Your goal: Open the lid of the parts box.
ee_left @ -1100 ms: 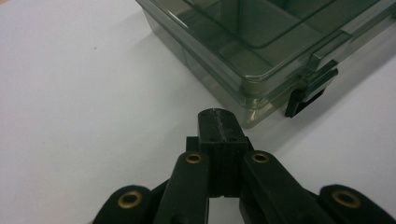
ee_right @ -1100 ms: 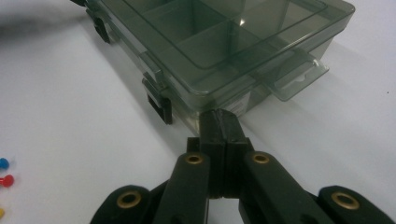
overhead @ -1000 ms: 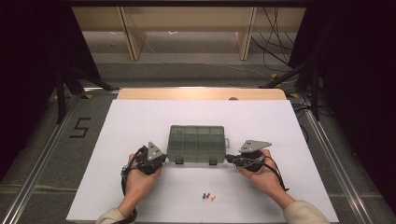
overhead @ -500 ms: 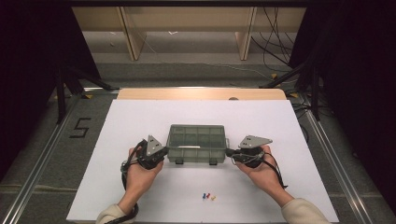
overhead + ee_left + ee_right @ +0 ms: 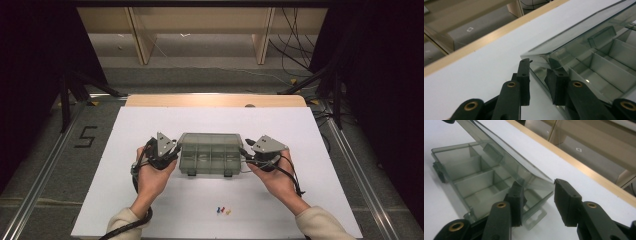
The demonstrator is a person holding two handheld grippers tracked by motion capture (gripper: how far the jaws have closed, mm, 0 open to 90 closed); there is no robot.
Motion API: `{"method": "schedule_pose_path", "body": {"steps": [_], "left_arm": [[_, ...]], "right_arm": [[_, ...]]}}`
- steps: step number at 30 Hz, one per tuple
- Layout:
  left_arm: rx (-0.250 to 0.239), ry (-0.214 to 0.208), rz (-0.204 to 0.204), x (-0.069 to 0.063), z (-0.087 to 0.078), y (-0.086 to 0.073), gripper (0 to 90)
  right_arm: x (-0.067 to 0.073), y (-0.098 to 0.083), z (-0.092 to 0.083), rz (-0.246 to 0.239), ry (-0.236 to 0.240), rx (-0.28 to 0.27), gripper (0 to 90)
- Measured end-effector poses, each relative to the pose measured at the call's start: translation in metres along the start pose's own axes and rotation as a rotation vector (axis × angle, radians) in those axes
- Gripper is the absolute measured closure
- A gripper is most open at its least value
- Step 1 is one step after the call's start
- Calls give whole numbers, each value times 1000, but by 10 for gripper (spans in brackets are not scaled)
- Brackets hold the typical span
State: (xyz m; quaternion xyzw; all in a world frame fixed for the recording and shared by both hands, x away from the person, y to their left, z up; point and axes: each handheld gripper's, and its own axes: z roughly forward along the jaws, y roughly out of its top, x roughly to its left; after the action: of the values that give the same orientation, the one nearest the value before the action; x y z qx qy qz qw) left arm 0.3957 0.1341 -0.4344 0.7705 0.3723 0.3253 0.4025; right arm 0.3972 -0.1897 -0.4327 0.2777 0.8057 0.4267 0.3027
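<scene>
A smoky clear compartment box (image 5: 210, 159) lies mid-table, its hinged lid (image 5: 579, 32) tilted up over empty compartments (image 5: 474, 177). My left gripper (image 5: 170, 152) is at the box's left end. In the left gripper view its jaws have just been opening and my left gripper (image 5: 540, 77) stands open, the lid's corner between the pads without being pressed. My right gripper (image 5: 251, 154) is at the box's right end. In the right gripper view its jaws have also just been opening and my right gripper (image 5: 540, 200) stands open, wide around the lid's (image 5: 506, 162) other corner.
Three small coloured pins (image 5: 223, 210) lie on the white table sheet (image 5: 125, 200) in front of the box. A wooden strip (image 5: 215, 100) borders the sheet's far edge. Metal rails (image 5: 360, 165) run along both sides, and cables lie on the floor beyond.
Both hands have risen a little at the box's ends. The lid, flat a second ago, is now tilted up off the box.
</scene>
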Motion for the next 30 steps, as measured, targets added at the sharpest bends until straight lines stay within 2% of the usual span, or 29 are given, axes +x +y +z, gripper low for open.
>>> {"method": "schedule_pose_path", "body": {"steps": [4, 5, 7, 10, 15, 18, 23, 30], "left_arm": [[-24, 1, 22, 2, 3, 9, 763], [-34, 9, 34, 5, 5, 13, 776], [-45, 14, 42, 7, 8, 18, 795], [-53, 16, 50, 11, 12, 24, 803], [-61, 15, 44, 15, 19, 29, 806], [-71, 13, 35, 19, 23, 32, 808], [-72, 10, 27, 21, 27, 35, 808], [-72, 4, -17, 27, 33, 37, 808]], "right_arm": [[-3, 6, 2, -9, -15, -21, 645], [-5, 9, 2, -3, -31, -35, 681], [-7, 12, 3, -3, -35, -39, 704], [-11, 16, 7, -7, -46, -49, 709], [-16, 22, 11, -11, -68, -59, 776], [-21, 26, 14, 4, -89, -60, 817], [-24, 29, 17, 26, -94, -59, 825], [-30, 33, 23, 56, -93, -64, 829]]}}
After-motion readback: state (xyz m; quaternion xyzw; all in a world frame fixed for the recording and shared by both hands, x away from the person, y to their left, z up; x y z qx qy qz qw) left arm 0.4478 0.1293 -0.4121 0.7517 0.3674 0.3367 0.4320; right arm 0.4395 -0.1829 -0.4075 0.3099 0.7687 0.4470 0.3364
